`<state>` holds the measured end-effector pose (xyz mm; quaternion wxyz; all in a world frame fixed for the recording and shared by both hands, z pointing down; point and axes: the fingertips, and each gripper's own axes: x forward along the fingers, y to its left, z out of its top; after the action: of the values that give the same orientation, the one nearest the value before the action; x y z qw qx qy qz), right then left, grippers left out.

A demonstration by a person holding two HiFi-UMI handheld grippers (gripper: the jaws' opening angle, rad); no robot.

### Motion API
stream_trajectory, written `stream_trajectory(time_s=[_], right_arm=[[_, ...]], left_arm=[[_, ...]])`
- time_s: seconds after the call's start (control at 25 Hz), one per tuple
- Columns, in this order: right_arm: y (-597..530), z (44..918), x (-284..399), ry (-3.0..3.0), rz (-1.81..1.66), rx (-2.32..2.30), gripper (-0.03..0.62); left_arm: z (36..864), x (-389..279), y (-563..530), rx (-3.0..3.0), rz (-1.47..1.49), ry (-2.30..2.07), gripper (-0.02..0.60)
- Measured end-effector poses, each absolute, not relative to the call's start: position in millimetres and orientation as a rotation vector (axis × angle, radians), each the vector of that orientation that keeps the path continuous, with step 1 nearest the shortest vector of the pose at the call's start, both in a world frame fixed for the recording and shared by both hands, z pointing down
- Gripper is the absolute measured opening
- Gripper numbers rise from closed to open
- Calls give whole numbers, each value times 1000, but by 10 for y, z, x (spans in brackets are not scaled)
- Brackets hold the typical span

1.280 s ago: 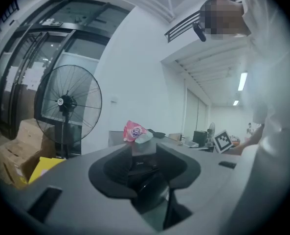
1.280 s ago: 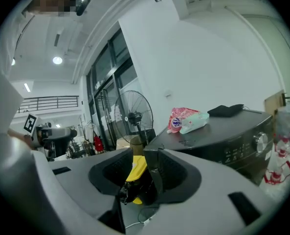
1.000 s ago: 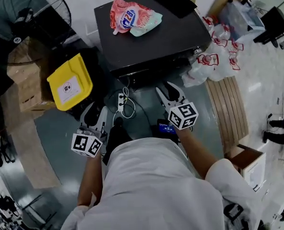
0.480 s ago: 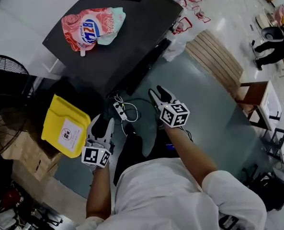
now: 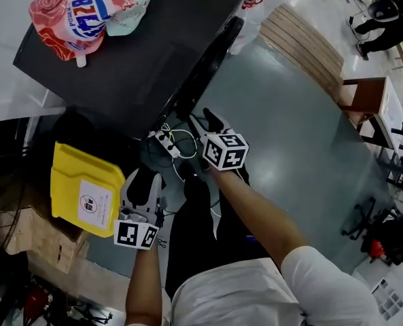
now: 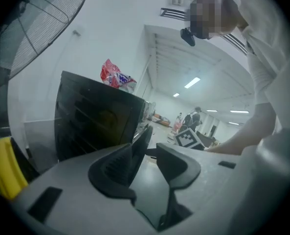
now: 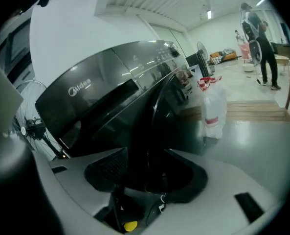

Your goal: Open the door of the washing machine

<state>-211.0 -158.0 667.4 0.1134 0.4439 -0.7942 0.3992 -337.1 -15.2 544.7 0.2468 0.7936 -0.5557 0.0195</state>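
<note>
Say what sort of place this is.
Probably a large workshop or test hall, not a home: a washer stands on bare grey floor, a fan and boxes beside it, strip lights overhead.

the washing machine [image 7: 110,82] front reads "midea"; pouch [image 5: 85,12] print unclear.

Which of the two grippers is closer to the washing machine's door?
Right. The right gripper, its empty jaws opening, points at the door's edge close ahead; the left gripper is farther back, beside the yellow bin.

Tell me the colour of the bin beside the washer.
The bin is yellow with a white label, clearest in the head view.
</note>
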Motion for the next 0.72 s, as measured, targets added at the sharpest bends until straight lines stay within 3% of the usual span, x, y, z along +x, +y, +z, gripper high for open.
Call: stream_trajectory(time_s=[0.36, 0.72], right_arm=[[-1748, 7255, -2248, -2246, 1070, 1455, 230], [-1734, 7295, -2258, -2188, 1087, 1529, 183]], left_arm=[[5990, -3560, -139, 2182, 71, -1500, 160], [6069, -3539, -45, 2188, 39, -1480, 160]])
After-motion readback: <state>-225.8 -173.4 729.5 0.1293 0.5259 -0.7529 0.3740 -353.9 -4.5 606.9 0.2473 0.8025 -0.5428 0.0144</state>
